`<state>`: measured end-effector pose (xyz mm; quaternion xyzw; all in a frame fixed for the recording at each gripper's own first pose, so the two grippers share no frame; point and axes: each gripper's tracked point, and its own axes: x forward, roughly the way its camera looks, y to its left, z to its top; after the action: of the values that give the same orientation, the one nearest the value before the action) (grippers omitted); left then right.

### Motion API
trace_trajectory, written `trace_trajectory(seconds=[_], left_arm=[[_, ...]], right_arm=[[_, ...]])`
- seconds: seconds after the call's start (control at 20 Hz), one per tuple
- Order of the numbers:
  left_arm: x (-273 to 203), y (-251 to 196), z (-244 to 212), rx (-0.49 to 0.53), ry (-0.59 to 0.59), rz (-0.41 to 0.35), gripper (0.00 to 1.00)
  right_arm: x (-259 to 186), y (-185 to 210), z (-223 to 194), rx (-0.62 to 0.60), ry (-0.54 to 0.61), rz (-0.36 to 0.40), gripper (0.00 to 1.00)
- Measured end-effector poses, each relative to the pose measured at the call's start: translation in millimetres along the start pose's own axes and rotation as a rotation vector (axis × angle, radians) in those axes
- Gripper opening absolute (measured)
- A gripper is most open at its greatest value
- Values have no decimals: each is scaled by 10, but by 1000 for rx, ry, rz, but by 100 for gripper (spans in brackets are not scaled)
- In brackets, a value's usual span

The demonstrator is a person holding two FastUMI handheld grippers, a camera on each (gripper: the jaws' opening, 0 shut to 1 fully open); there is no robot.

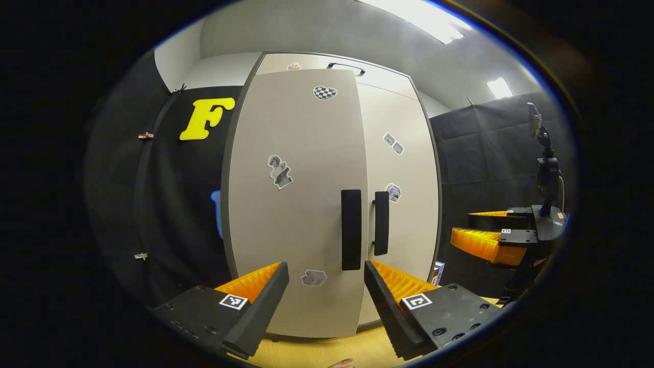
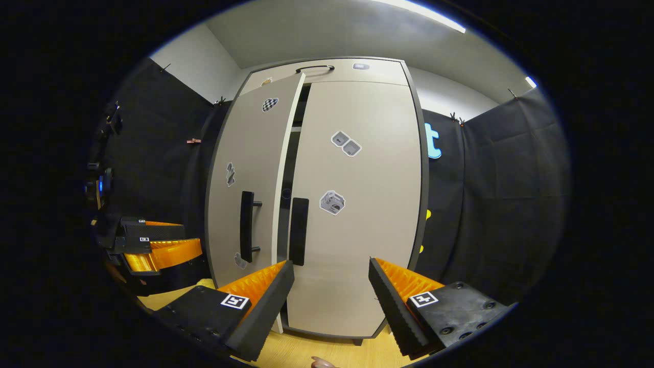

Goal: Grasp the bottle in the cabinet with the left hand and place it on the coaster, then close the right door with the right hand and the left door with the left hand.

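Since the right door [image 2: 357, 204] already looks flat and shut in the right gripper view, the step in hand seems to be closing the left door [image 1: 296, 204]. In that view the left door stands a little ajar, with a dark gap [image 2: 291, 168] running down the middle of the picture between the two doors. The left gripper [image 1: 327, 301] sits at the bottom of the left gripper view, its fingers spread apart and holding nothing. The right gripper [image 2: 332, 301], at the bottom of its own view, is also spread apart and empty. To do it well, I think the left gripper should push flat on the door near its black handle [image 1: 351, 230], in the middle of the picture, slowly and straight, until the gap is gone. The bottle and the coaster I cannot find; a thin thing [image 1: 438, 272] low right of the cabinet is too small to tell.
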<state>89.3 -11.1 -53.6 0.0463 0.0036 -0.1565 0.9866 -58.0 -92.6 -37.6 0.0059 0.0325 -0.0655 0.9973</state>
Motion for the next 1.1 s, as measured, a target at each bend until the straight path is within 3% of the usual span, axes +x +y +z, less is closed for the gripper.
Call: trace_trajectory(seconds=[1.1], left_arm=[[39,-236,-11,24,3,-34,94]], right_arm=[[-48,-51,-6,-24,-10,8,97]])
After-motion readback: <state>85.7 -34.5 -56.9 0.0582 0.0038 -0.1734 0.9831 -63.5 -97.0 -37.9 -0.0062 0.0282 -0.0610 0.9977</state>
